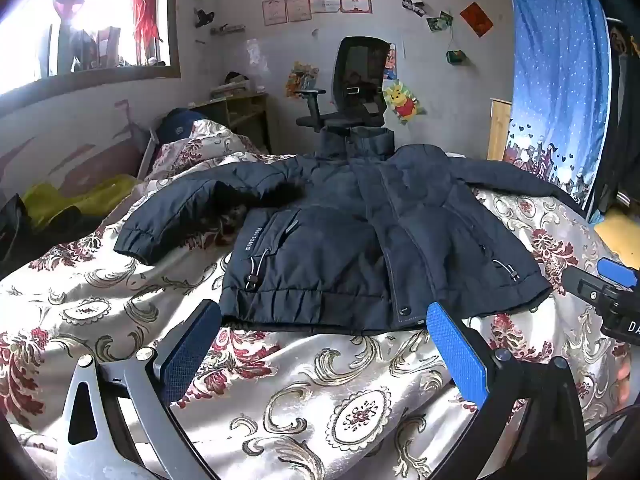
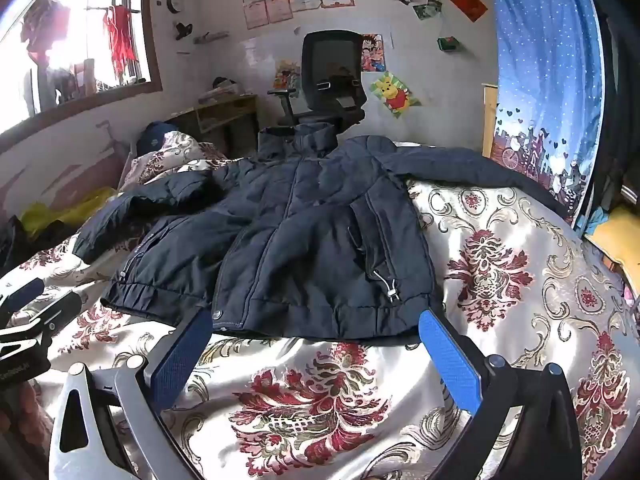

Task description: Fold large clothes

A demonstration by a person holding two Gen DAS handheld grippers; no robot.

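Observation:
A dark navy padded jacket (image 1: 340, 232) lies front up and zipped on the flowered bedspread (image 1: 320, 392), hem toward me, collar toward the far wall. Its left sleeve bends out to the left and its right sleeve stretches right. It also shows in the right wrist view (image 2: 312, 240). My left gripper (image 1: 324, 320) is open and empty, just short of the hem. My right gripper (image 2: 316, 328) is open and empty, also just short of the hem, and shows at the right edge of the left wrist view (image 1: 608, 292).
A black office chair (image 1: 352, 88) stands beyond the bed by the far wall. A wooden shelf (image 1: 240, 112) is at the back left, a blue curtain (image 1: 560, 80) at the right. Yellow-green fabric (image 1: 68, 200) lies left of the bed under the window.

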